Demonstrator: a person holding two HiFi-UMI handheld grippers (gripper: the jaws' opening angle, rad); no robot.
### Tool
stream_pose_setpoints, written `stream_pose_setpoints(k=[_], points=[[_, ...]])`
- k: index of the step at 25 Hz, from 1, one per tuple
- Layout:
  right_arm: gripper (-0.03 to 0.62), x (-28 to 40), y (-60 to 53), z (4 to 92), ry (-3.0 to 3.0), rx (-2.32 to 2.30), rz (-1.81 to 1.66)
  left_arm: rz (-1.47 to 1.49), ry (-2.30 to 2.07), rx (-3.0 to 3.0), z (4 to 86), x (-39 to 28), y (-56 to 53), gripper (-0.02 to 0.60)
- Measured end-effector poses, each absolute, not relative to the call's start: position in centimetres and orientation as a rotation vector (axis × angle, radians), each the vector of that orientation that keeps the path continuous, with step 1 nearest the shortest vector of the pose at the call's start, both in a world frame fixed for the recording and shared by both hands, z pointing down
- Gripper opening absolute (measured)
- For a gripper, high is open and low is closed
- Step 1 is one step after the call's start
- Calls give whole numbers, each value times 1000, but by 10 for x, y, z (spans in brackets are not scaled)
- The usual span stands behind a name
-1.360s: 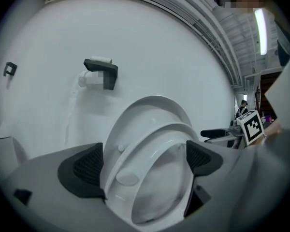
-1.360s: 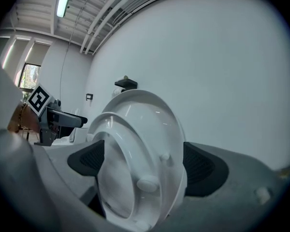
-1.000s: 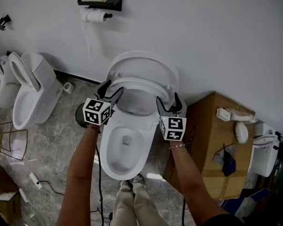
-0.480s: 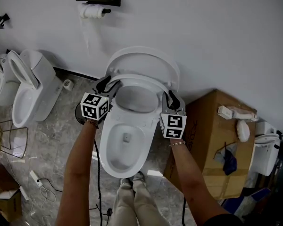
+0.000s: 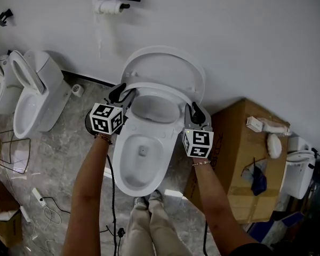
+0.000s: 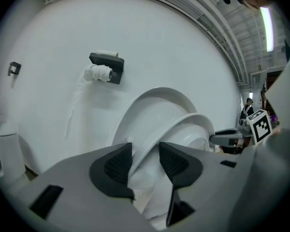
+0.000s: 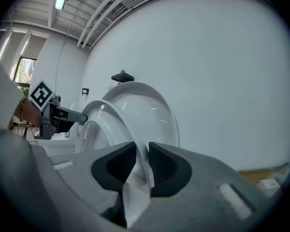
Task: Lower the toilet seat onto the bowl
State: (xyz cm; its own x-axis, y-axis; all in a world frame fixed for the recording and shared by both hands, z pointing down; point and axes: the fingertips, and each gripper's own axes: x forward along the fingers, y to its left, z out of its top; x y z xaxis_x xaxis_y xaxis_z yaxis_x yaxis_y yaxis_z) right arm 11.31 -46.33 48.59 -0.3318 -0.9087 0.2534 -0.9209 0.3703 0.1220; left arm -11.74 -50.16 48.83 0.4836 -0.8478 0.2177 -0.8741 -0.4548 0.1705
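cardboard box (image 5: 240, 159) at right, spare toilets (image 5: 37, 97) at left, paper roll (image 5: 108, 5) on wall (image 5: 229, 31).

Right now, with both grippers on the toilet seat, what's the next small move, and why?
Probably swing both grippers toward you and down together, easing the toilet seat onto the bowl. The jaws of the left gripper and right gripper have just been closing on opposite sides of the seat's rim, which stands tilted up off the bowl, in front of the raised lid.
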Motion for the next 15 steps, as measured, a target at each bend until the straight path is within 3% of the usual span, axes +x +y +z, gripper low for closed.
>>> stream_pose_setpoints(k=[15], points=[[84,103,-384,489,-2402,1584,13,16,-1480,2451,487,-130,-424,178]])
